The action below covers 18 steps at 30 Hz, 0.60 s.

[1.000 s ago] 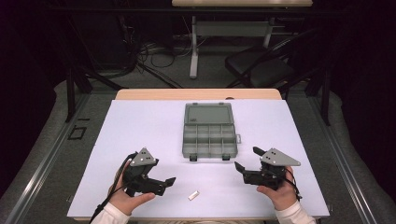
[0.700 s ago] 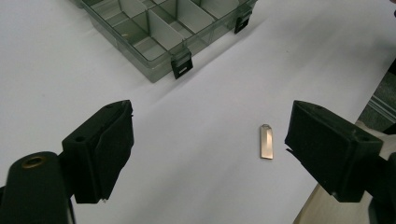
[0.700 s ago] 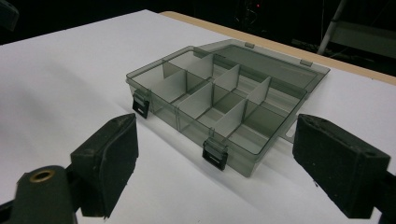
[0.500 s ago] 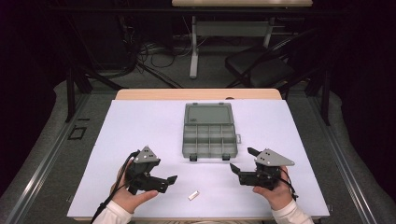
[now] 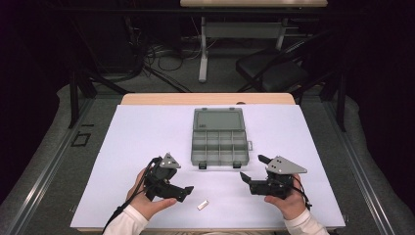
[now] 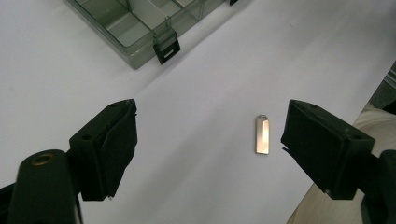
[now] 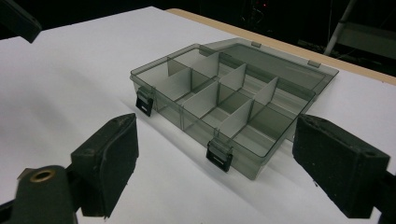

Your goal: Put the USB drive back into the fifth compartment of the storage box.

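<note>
1. While your left gripper (image 5: 186,191) hangs low over the near edge of the table (image 5: 147,132), its fingers (image 6: 109,149) are spread wide but have just been closing a little, with nothing pinched between them
2. Your thing is the small metal clip (image 5: 202,205); it lies flat on the table, just beside the left gripper's tips and a little nearer to you
3. Seen in the left gripper view, the clip (image 6: 262,135) sits between the two fingers but well off centre, close to the finger at that view's right (image 6: 322,149) and apart from it
4. Its long axis runs roughly along the line the fingers point, so I judge they would close across its narrow width; slide the gripper sideways to centre the clip before you squeeze
5. Your left hand is plainly the nearer one; the right gripper (image 5: 250,172) is well apart from the clip, off to the other side
6. That right gripper has its fingers (image 7: 109,163) spread too, holding nothing, and it faces the open box (image 7: 224,102) with its empty compartments
7. In the high view the box (image 5: 219,139) lies beyond both grippers, lid folded back
</note>
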Each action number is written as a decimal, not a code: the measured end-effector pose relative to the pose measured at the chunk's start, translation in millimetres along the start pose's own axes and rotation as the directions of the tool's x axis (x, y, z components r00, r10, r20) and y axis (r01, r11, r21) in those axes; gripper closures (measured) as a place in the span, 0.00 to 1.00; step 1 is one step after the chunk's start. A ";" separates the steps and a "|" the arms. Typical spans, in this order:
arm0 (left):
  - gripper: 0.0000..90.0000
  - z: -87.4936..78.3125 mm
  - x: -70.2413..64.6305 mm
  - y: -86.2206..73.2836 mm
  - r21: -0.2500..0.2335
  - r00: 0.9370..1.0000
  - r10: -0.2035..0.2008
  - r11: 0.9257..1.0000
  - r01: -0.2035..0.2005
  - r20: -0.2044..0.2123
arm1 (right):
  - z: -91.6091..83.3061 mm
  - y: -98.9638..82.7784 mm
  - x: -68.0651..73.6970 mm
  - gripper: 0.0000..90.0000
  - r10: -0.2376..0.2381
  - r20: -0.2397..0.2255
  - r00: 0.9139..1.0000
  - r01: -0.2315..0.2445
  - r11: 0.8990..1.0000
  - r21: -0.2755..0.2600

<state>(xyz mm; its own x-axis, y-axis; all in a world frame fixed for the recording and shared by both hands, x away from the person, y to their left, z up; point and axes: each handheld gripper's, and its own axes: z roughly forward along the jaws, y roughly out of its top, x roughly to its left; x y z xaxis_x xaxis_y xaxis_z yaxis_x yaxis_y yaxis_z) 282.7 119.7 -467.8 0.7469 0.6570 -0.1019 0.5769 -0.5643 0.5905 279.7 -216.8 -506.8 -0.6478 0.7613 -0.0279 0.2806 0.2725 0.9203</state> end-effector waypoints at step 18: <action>0.31 27.0 -13.1 17.2 0.087 0.999 0.045 0.995 -0.046 0.008 | 0.4 -1.4 2.9 0.16 -0.018 -0.012 1.000 0.018 1.000 0.012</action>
<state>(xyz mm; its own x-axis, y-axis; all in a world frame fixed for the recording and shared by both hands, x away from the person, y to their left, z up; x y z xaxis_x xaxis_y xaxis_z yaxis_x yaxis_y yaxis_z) 291.7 87.9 -477.9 0.7751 0.6265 -0.0817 0.5687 -0.6355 0.5223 277.7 -214.8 -508.4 -0.6610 0.7493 -0.0399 0.2775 0.2934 0.9148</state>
